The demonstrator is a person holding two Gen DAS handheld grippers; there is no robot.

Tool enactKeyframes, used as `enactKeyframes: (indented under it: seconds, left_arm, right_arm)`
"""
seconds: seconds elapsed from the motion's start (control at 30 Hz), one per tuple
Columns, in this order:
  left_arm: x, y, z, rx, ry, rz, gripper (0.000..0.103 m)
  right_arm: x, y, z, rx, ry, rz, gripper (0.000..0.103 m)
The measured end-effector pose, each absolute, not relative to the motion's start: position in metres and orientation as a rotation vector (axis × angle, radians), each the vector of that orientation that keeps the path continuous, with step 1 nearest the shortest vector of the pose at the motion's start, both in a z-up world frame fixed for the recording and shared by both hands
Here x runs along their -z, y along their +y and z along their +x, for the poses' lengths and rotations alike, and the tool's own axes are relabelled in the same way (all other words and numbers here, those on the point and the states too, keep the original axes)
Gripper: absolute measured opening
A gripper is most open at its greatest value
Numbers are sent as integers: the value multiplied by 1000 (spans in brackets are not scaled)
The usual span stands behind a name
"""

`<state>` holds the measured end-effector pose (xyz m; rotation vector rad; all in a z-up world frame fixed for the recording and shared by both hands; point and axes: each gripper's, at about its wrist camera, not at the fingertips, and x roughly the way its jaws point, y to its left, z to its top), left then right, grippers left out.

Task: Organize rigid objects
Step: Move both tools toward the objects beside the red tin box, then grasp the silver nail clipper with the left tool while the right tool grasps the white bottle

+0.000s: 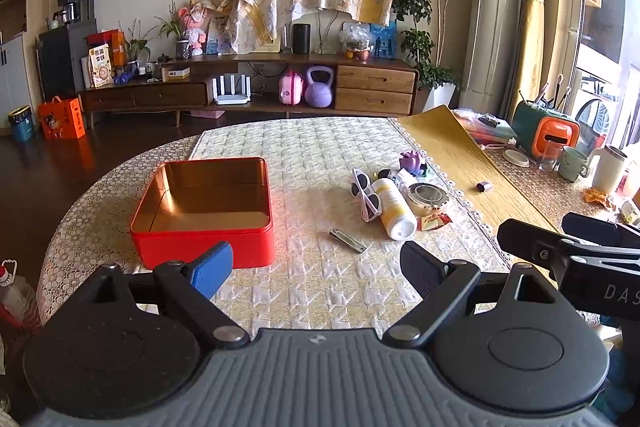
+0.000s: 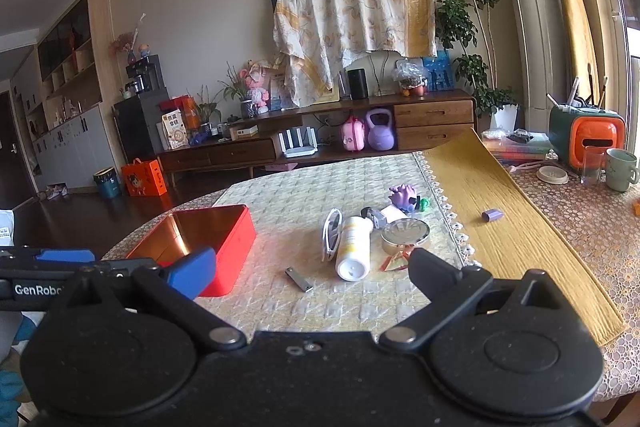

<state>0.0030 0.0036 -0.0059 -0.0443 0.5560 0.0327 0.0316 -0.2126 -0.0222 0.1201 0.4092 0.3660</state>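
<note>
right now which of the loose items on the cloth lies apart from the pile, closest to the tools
The metal nail clipper. It lies alone on the cloth, while the white bottle, sunglasses and round tin cluster together beyond it.

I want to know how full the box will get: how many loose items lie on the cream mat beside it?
7 seen: nail clipper nearest, white bottle, sunglasses, round tin, red packet, purple toy, a small dark-capped item behind the bottle. More may be hidden.

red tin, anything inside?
Nothing visible inside the red tin: bare gold floor and walls show. Its near wall hides the strip of floor just behind it.
</note>
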Motion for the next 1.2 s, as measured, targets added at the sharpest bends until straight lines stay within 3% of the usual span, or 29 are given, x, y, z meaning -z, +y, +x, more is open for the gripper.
enactKeyframes:
  seconds: [0.47, 1.2]
  left_arm:
    - [7, 4, 4, -29, 559, -46, 91]
    - [41, 3, 80, 27, 662, -13, 91]
  right_arm:
    - [24, -215, 34, -367, 415, 116, 101]
    - [41, -229, 105, -337, 492, 89, 102]
